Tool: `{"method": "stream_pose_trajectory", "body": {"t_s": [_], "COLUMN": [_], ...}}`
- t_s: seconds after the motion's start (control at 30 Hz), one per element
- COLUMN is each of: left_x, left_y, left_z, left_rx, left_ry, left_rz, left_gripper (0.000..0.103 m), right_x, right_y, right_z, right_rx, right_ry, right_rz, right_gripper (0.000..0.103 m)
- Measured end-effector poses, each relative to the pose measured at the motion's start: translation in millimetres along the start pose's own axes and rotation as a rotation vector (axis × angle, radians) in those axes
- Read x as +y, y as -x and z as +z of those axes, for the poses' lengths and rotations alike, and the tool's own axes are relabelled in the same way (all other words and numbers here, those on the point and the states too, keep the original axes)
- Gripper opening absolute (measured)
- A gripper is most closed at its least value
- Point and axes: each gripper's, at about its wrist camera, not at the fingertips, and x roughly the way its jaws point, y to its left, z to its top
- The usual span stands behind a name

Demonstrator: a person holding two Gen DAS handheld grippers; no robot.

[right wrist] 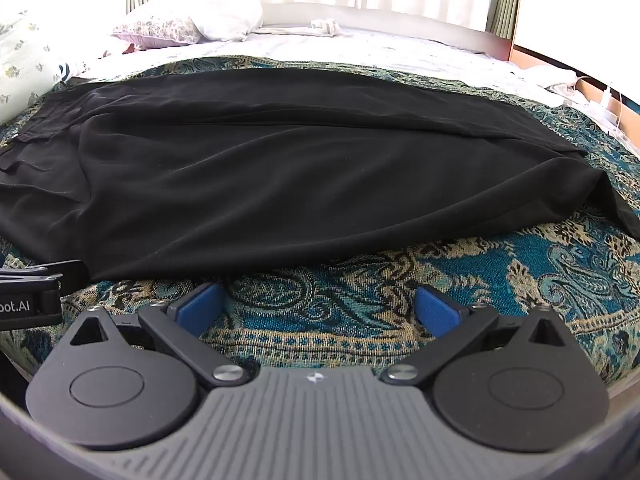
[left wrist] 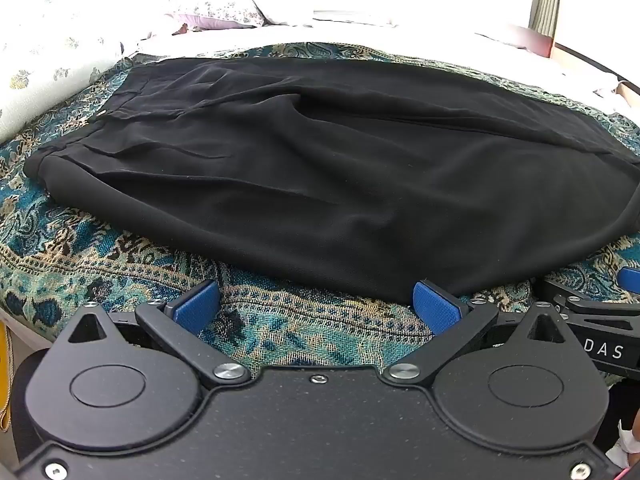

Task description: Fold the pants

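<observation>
Black pants (left wrist: 304, 184) lie spread across a teal paisley blanket (left wrist: 100, 256) on a bed, waistband at the left, legs running right. They also show in the right wrist view (right wrist: 280, 176). My left gripper (left wrist: 316, 308) is open and empty, just short of the pants' near edge; its right blue pad (left wrist: 436, 310) almost touches the cloth. My right gripper (right wrist: 316, 306) is open and empty over the blanket, a little short of the near edge of the legs. Each gripper shows at the edge of the other's view.
The blanket (right wrist: 520, 280) covers the near part of the bed. Pillows (right wrist: 168, 26) and white bedding (right wrist: 380, 48) lie beyond the pants. A floral pillow (left wrist: 52, 72) sits at the left. A curtain hangs behind.
</observation>
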Motion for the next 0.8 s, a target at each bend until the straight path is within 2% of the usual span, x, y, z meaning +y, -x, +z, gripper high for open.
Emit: {"method": "stream_pose_trajectory", "body": {"t_s": [0.8], "left_x": [0.1], "left_y": [-0.1], "left_z": [0.0], "left_rx": [0.007], "left_ry": [0.000], "left_rz": [-0.001], "left_gripper": [0.103], "right_x": [0.2], "right_y": [0.4], "right_z": [-0.4], "right_rx": [-0.002], "right_ry": [0.002], "right_rz": [-0.001], "right_gripper": [0.103]}}
